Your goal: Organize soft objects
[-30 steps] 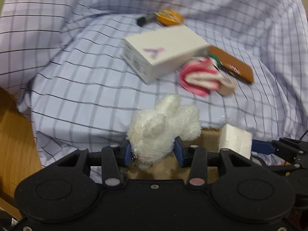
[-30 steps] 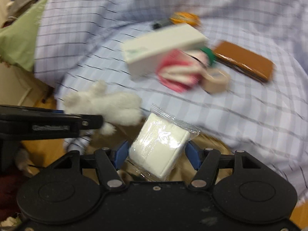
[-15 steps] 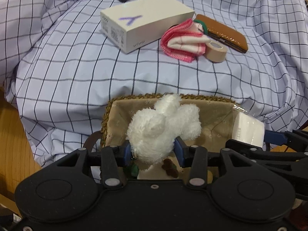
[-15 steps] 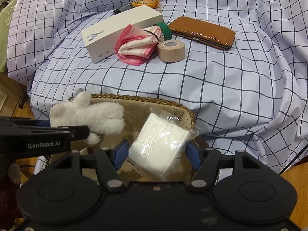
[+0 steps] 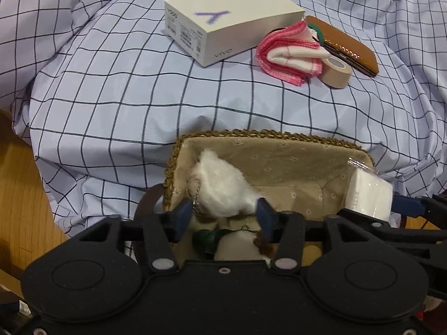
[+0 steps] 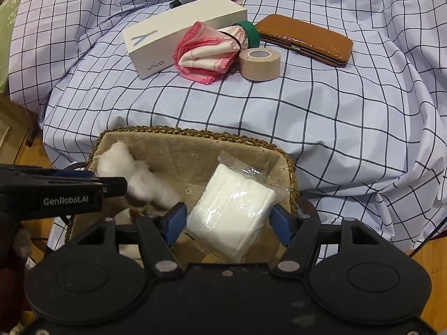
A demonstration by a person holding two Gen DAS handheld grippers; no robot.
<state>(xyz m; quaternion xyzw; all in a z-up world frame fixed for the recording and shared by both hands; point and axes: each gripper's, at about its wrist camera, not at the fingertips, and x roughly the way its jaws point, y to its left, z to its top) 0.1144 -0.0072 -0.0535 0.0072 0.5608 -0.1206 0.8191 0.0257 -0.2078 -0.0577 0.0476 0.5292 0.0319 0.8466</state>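
Checked blue-white cloth (image 5: 117,89) covers the table, wood floor at its edge. Woven basket (image 6: 279,150) with beige lining sits at the near edge of the cloth. Left gripper (image 5: 225,212) over the basket's left end, jaws opening; white plush toy (image 5: 220,187) lies between them, pads drawn clear of its sides, toy tipping into the basket. Right gripper (image 6: 227,217) over the basket's right end, jaws closed on a wrapped white pad pack (image 6: 232,209). Beyond the basket, well apart: white box (image 6: 178,33), pink folded cloth (image 6: 204,55) against it, tape roll (image 6: 259,64), brown case (image 6: 307,39).
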